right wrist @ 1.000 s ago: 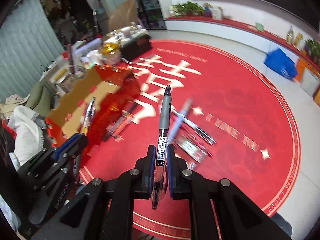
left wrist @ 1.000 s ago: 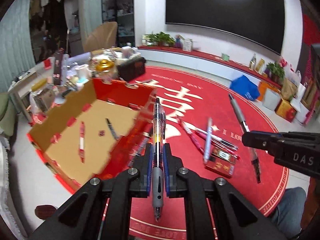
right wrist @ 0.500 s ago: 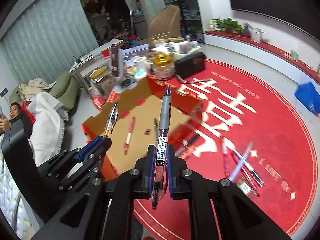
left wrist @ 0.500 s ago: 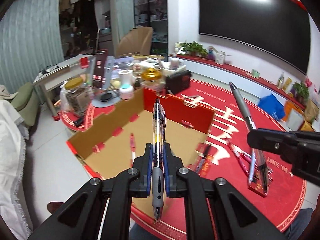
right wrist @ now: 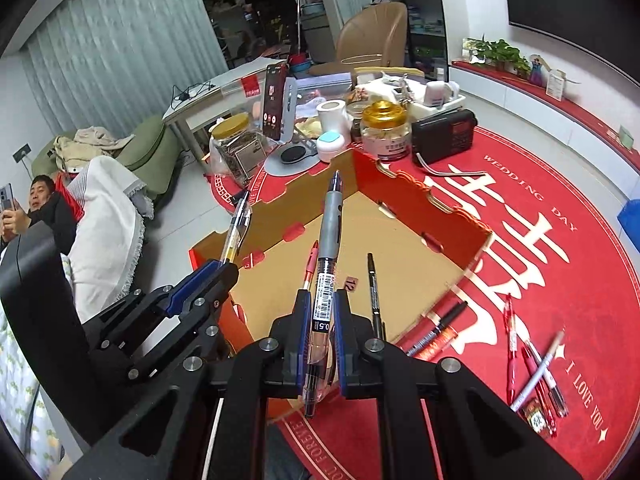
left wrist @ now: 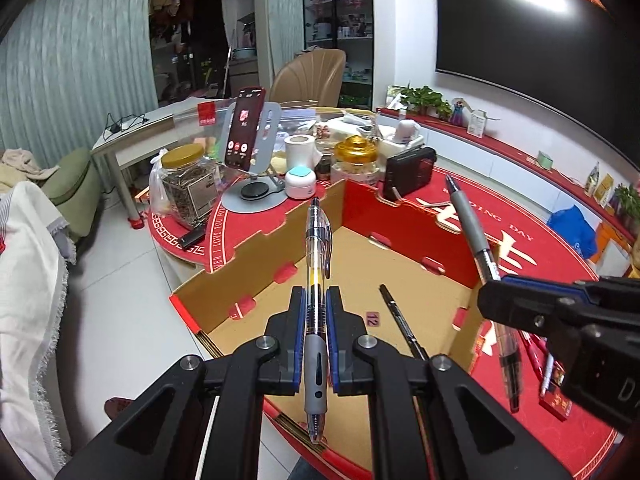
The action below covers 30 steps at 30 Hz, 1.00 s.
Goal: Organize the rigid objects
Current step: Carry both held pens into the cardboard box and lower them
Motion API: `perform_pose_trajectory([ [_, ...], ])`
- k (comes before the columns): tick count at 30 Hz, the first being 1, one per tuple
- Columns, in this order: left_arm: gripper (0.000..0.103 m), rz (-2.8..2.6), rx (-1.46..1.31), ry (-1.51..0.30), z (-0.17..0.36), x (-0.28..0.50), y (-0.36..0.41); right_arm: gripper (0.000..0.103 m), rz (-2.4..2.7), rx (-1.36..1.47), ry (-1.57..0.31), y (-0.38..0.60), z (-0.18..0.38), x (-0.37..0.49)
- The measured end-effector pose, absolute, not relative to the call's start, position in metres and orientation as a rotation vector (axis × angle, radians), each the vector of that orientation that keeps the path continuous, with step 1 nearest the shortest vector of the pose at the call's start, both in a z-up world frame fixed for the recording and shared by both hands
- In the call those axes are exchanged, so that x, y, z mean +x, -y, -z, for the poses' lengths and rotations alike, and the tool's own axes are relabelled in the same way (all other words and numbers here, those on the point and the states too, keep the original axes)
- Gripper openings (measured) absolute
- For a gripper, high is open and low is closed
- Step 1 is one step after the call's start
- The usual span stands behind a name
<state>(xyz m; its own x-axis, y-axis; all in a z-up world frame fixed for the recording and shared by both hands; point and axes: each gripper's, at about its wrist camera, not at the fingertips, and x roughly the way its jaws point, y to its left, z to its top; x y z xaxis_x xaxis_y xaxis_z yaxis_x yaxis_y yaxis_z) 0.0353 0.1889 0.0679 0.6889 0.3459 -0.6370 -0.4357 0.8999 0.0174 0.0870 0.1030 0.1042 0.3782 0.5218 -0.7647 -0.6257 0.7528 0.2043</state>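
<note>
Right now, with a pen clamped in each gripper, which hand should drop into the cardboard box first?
Probably left. The left gripper holds its clear pen over the cardboard box floor; the right gripper's grey pen is also above it, so it's close.

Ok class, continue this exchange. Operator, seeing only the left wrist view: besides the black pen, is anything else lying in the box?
Observer: Yes, a red pen lies on the floor of the cardboard box, left of the black pen.
Operator: Any outside it, behind the right tool?
Observer: Two loose pens lie close to its outer wall.
Operator: Anyone nearby?
Observer: A person at far left holds a phone.
</note>
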Motion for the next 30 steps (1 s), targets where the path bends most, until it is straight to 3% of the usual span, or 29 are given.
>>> perform_pose_trajectory([
  [30,0.01,-0.448,-0.19,-0.778,-0.027,0.079,-0.219,0.012,-0.686,-0.181,-1.027,-0.137,-0.054,0.13],
])
